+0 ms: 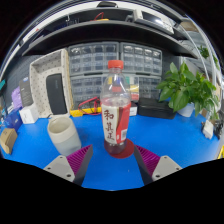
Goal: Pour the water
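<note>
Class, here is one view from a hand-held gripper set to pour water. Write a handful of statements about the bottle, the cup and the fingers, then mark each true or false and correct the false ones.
1. The bottle stands upright on the blue table. True.
2. The bottle's cap is off. False: a red cap is on it.
3. The cup lies on its side. False: it stands upright, beside the bottle.
4. The gripper is open, the bottle standing just ahead of its fingers. True.
5. A green plant stands beyond the bottle, on the side away from the cup. True.
</note>
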`<state>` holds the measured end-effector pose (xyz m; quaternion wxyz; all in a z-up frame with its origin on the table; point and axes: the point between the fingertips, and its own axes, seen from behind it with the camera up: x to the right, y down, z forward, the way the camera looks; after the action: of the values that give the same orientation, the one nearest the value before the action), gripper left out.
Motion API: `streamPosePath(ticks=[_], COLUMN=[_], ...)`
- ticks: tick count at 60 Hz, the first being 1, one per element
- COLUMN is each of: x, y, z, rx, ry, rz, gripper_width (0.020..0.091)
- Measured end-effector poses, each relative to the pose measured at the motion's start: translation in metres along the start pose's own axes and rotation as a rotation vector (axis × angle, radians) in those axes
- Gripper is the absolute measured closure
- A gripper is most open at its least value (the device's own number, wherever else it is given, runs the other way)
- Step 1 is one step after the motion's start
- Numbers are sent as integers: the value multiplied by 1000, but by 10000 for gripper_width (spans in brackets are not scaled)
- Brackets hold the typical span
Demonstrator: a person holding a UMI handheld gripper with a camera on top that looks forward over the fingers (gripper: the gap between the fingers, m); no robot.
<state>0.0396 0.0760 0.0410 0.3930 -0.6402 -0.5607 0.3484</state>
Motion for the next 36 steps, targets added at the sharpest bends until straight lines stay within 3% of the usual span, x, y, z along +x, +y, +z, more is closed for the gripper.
streamPosePath(ticks=[5, 14, 36], x=[-8, -23, -65], y=[4, -25, -109], z=[-26, -73, -141], rx=[-25, 0, 148], ry=[-11, -25, -95], rz=[5, 1, 0], gripper_width=[261, 261, 260])
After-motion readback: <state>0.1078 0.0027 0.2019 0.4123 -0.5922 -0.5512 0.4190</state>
